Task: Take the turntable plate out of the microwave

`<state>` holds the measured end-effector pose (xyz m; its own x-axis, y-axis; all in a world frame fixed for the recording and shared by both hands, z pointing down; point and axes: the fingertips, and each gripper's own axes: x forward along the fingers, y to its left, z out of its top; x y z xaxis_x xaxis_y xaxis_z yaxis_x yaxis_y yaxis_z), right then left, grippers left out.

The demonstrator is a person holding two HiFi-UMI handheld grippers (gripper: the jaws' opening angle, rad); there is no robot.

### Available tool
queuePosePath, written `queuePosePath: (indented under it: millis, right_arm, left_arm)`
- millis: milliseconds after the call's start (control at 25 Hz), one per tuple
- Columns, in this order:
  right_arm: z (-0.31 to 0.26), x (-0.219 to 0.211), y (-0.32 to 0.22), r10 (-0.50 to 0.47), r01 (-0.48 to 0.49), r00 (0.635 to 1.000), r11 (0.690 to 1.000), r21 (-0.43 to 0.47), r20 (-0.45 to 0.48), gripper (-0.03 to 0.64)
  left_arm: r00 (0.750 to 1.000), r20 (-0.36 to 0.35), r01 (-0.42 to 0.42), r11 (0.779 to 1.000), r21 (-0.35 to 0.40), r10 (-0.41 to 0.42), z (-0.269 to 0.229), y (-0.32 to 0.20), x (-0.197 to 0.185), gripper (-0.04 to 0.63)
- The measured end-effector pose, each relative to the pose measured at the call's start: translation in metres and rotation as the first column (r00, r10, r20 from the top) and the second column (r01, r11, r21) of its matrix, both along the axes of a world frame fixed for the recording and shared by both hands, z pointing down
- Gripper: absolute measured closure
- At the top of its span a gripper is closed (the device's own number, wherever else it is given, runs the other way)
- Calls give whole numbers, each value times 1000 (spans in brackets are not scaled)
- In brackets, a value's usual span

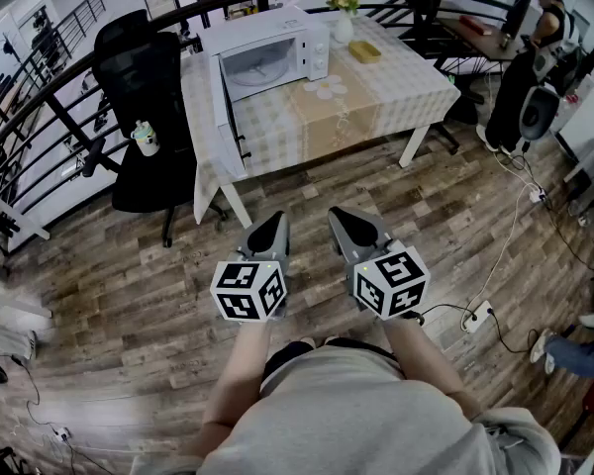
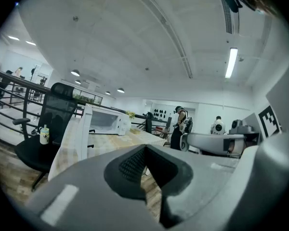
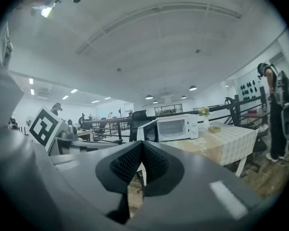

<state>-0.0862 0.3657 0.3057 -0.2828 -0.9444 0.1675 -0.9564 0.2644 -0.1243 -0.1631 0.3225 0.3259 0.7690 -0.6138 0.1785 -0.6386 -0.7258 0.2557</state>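
Left gripper (image 1: 275, 222) and right gripper (image 1: 341, 216) are hovering closed and empty over open floor (image 1: 129, 265), well apart from the table's (image 1: 396, 92) near edge.

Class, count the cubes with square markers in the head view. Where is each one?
2. One marker cube sits on the left tool, the other marker cube on the right tool, both in front of the person, over the wooden floor. No others seem hidden.
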Motion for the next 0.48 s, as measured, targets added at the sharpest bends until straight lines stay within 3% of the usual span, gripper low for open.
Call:
queuePosePath:
  millis: [240,480]
  right_arm:
    - [8,6,-1,20,-20,1000,1000,-18,8,595]
    - [15,9,3,25,-24,999,999,-39,32,595]
  left_arm:
    - [1000,7,27,1000,-6,-26,4,-4,-7,595]
    - [999,-39,23,999,-25,-24,5,-1,-7,595]
